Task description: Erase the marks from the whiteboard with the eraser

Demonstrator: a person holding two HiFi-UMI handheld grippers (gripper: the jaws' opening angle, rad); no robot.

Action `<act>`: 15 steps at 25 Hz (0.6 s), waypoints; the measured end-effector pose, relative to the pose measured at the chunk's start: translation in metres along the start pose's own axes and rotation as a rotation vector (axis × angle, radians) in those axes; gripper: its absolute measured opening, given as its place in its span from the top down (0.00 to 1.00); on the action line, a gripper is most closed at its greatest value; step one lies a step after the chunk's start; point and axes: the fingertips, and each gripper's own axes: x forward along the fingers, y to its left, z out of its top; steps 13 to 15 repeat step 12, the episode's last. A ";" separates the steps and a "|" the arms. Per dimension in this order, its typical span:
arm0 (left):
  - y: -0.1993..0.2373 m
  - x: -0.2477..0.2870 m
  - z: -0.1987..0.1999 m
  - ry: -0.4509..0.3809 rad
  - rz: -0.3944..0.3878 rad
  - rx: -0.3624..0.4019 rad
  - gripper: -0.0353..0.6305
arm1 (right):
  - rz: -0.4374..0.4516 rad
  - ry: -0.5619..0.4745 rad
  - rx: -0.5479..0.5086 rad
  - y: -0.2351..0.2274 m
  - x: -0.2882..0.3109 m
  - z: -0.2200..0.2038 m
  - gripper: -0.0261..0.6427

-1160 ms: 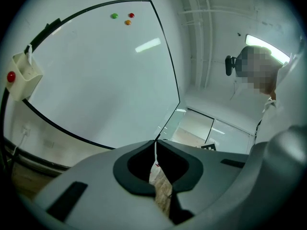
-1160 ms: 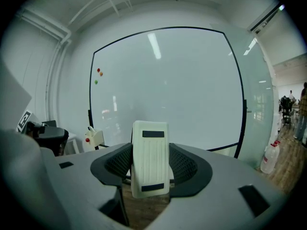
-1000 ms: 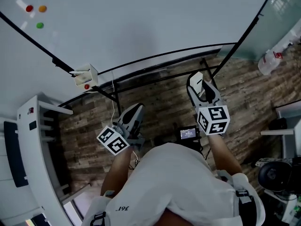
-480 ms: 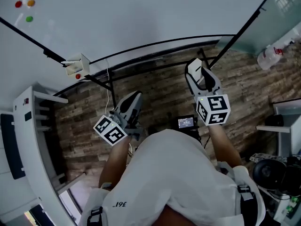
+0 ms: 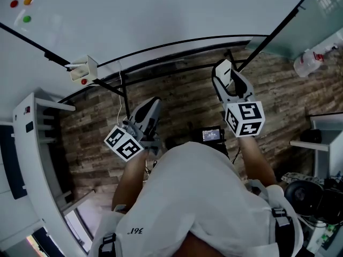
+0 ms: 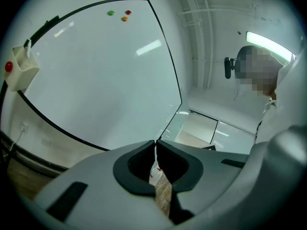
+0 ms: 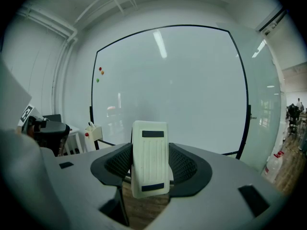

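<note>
Right gripper view: right tongs clenched on white eraser, upright between the pads, facing whiteboard, apart from it. Left gripper view: left tongs clenched tip to tip, nothing gripped. Red, orange, green magnets near the board's top corner; white holder box on its frame. Head view: both tongs low over wood floor, short of the board.

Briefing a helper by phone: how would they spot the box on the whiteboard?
Find the big whiteboard and follow its black frame to the lower left corner. The small white box hangs there; unlike the three coloured magnets higher up, it juts out and bears a red dot.
</note>
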 end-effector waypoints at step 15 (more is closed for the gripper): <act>-0.005 0.008 0.001 0.000 -0.003 0.012 0.94 | 0.020 -0.005 -0.033 -0.004 0.004 0.008 0.58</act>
